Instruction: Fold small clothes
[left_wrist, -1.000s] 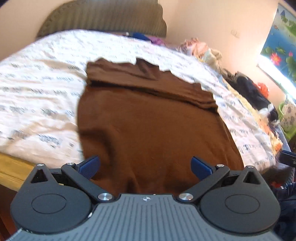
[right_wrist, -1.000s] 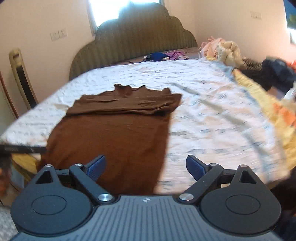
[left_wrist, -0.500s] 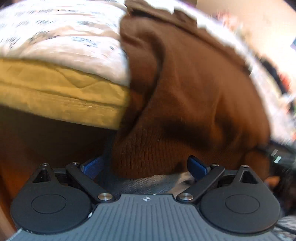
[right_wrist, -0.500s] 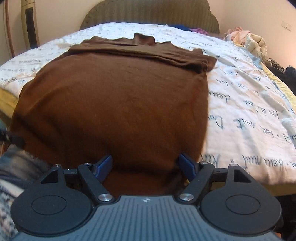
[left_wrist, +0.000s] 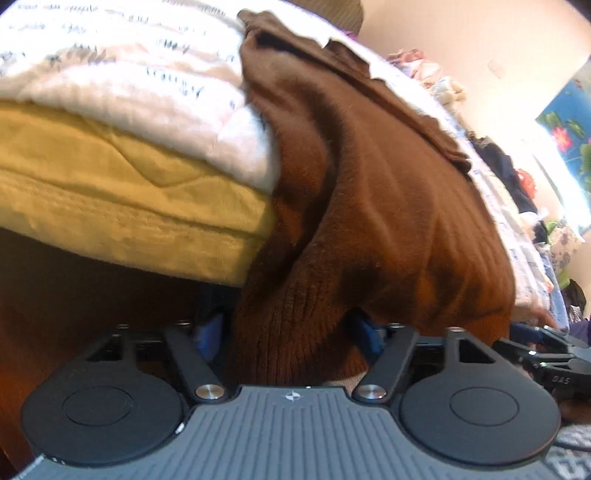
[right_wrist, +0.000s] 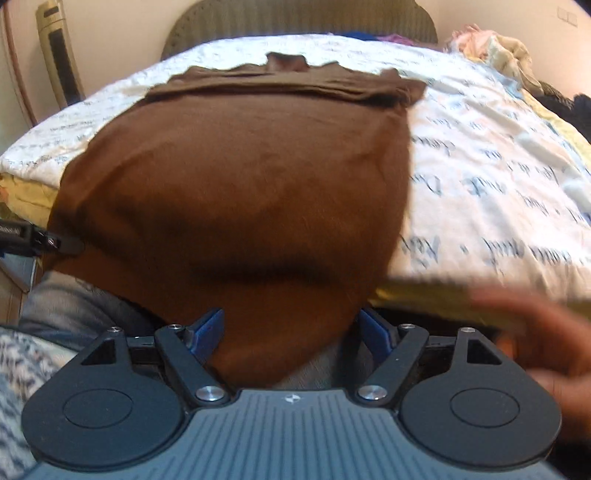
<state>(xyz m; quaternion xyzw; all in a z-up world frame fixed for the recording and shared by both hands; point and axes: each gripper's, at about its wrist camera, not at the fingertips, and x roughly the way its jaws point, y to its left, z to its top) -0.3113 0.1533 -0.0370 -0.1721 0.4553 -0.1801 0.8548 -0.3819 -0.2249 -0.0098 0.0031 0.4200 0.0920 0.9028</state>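
One brown knit sweater (right_wrist: 240, 184) over the white printed bedspread's (right_wrist: 498, 166) edge, hem between spread fingers of left gripper (left_wrist: 288, 332) and right gripper (right_wrist: 291, 332) (neither pinching).

1 brown sweater (right_wrist: 236, 177), 1 bed (right_wrist: 498, 155), 2 grippers.

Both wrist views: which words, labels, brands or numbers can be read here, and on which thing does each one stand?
"DAS": on the right gripper, at the right edge of the left wrist view; only these letters read.
Handwriting-style script on the white bedsheet: blurred, no word is sure.
White lettering on the left gripper, at the left edge of the right wrist view: too small to read.
The brown sweater shows no text.
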